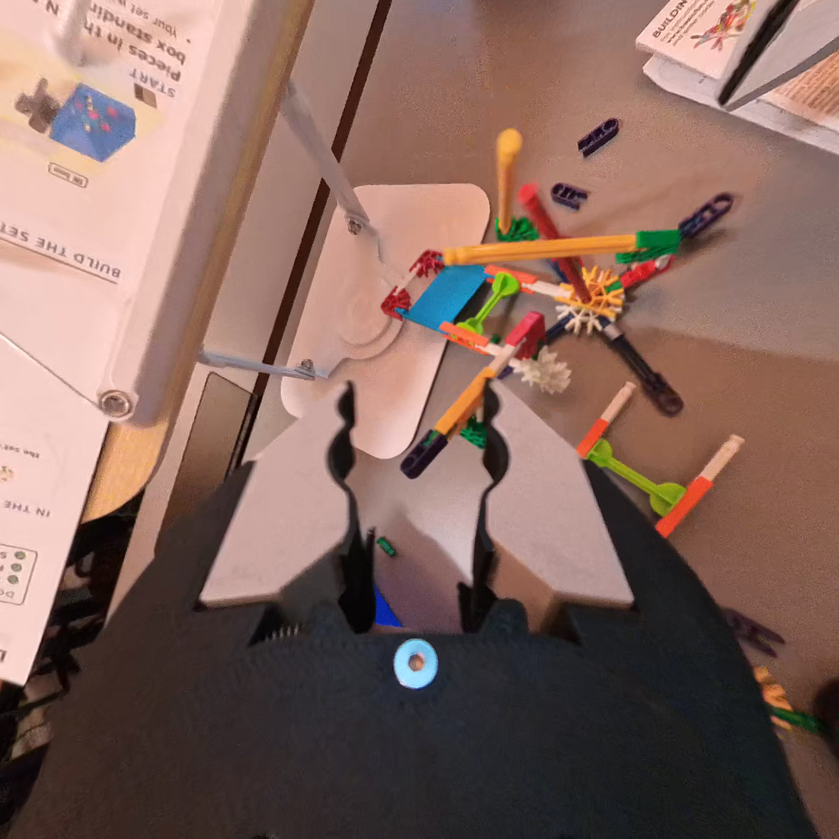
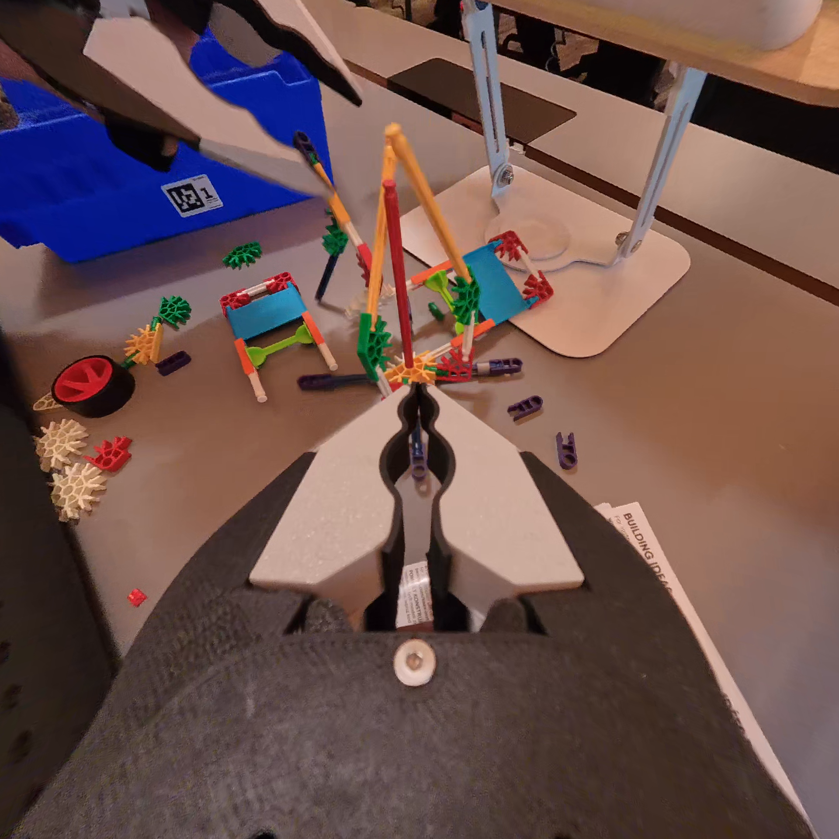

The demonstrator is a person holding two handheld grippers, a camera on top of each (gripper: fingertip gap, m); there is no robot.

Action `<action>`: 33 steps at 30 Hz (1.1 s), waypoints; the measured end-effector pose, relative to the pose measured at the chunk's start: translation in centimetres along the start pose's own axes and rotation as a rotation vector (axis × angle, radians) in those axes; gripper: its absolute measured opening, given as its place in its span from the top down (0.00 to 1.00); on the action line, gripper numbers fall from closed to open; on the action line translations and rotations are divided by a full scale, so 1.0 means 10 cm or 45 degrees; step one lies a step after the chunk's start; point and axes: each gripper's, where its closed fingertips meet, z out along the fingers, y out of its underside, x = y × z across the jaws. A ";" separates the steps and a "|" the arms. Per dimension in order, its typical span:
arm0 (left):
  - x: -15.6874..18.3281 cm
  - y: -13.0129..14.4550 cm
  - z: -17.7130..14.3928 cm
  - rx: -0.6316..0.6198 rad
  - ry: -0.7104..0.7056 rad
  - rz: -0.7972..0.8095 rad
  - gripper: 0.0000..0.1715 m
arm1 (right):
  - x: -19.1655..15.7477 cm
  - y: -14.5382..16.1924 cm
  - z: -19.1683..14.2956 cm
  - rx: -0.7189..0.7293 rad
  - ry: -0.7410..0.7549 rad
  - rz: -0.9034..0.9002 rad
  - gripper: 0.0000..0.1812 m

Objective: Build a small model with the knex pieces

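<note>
A rod-and-connector toy model [image 1: 540, 247] stands on the grey table, with yellow rods, a red rod, green connectors, a yellow hub [image 2: 411, 370] and a blue panel [image 2: 495, 281]. My left gripper [image 1: 420, 395] is open. Its right fingertip [image 1: 492, 402] touches an orange rod [image 1: 467, 402] that ends in a purple clip and sticks out of the model. The left gripper also shows at the top left of the right wrist view [image 2: 340, 145]. My right gripper [image 2: 415, 395] is shut just in front of the hub. A dark blue rod [image 2: 417, 447] shows through the gap behind its tips.
A white stand base [image 2: 613, 295] with metal arms lies beside the model. A blue bin [image 2: 113, 181] is at the back left. A second blue-panel frame [image 2: 268, 308], a red wheel [image 2: 91, 386], white connectors [image 2: 68, 463] and purple clips [image 2: 524, 406] lie loose. A booklet [image 2: 644, 545] lies at the right. Some 15 cm of space lies between my two pairs of fingers. From the left gripper's tips to the red wheel [image 2: 91, 386] is close to 20 cm.
</note>
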 end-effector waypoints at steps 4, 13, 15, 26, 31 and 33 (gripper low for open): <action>-0.03 0.09 0.05 0.000 -0.025 0.008 0.73 | -0.15 -0.01 0.02 0.001 -0.074 -0.060 0.96; -0.04 0.15 -0.37 -0.004 -0.056 -0.012 0.69 | -0.23 0.27 0.19 -0.206 -0.025 -0.276 0.84; 0.07 0.16 -0.44 -0.002 -0.009 -0.006 0.71 | -0.21 0.33 0.22 -0.249 -0.003 -0.309 0.84; 1.15 0.89 -0.07 -0.300 0.494 0.104 0.49 | -0.33 0.41 0.26 -0.291 -0.060 -0.377 0.86; 1.16 0.88 0.04 -0.244 0.647 -0.072 0.54 | -0.39 0.36 0.26 -0.265 -0.073 -0.374 0.88; 1.19 0.87 0.04 -0.220 0.686 -0.126 0.61 | -0.42 0.37 0.26 -0.270 -0.087 -0.383 0.88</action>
